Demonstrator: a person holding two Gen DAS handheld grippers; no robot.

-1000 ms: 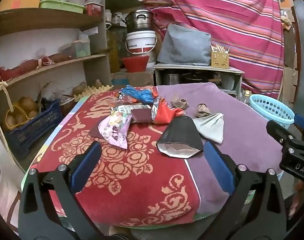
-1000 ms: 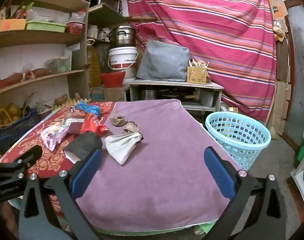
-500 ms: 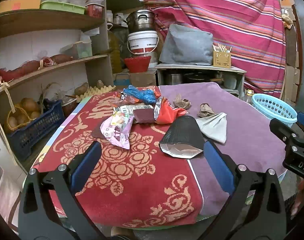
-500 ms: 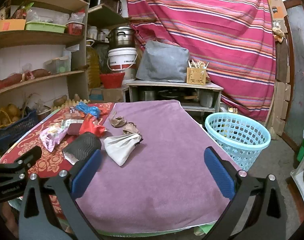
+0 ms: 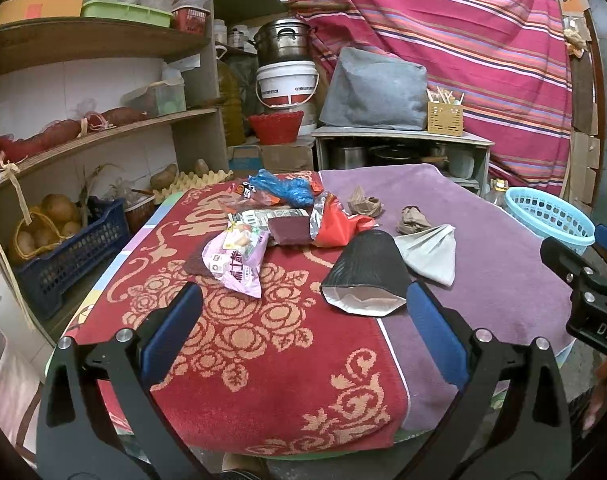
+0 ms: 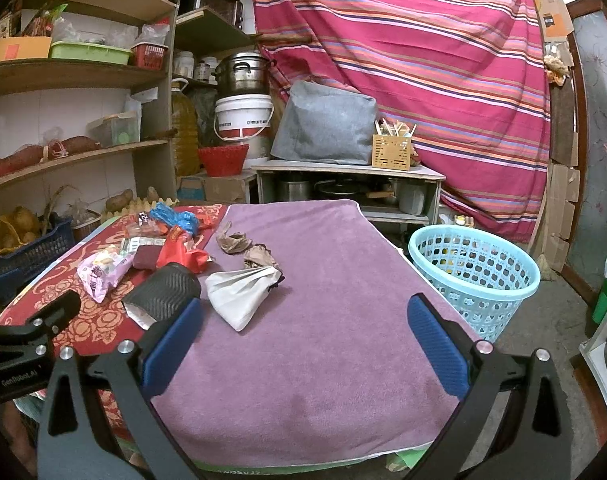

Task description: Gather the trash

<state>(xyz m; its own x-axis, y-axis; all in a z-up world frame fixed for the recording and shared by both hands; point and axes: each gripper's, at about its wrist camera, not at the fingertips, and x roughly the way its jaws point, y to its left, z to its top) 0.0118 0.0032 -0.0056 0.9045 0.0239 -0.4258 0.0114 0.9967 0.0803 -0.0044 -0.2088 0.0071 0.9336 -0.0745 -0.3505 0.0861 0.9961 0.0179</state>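
Observation:
Trash lies in a loose pile on the table: a black foil pouch (image 5: 365, 276) (image 6: 163, 290), a white folded paper bag (image 5: 431, 250) (image 6: 241, 292), a pink snack wrapper (image 5: 235, 258) (image 6: 99, 270), a red wrapper (image 5: 335, 226) (image 6: 179, 252), a blue plastic bag (image 5: 285, 188) (image 6: 173, 218) and crumpled brown papers (image 5: 413, 218) (image 6: 233, 242). My left gripper (image 5: 303, 326) is open and empty over the red cloth, short of the pouch. My right gripper (image 6: 303, 342) is open and empty over the purple cloth. A light blue basket (image 6: 473, 274) (image 5: 551, 214) stands on the floor right of the table.
Wooden shelves (image 5: 103, 132) with produce and a dark blue crate (image 5: 67, 258) line the left. A low cabinet (image 6: 343, 184) with a grey bag, white bucket and pot stands behind the table. A striped cloth (image 6: 423, 60) hangs at the back.
Both grippers have drifted very slightly; the view of the table has shifted a little. Nothing has been picked up or moved.

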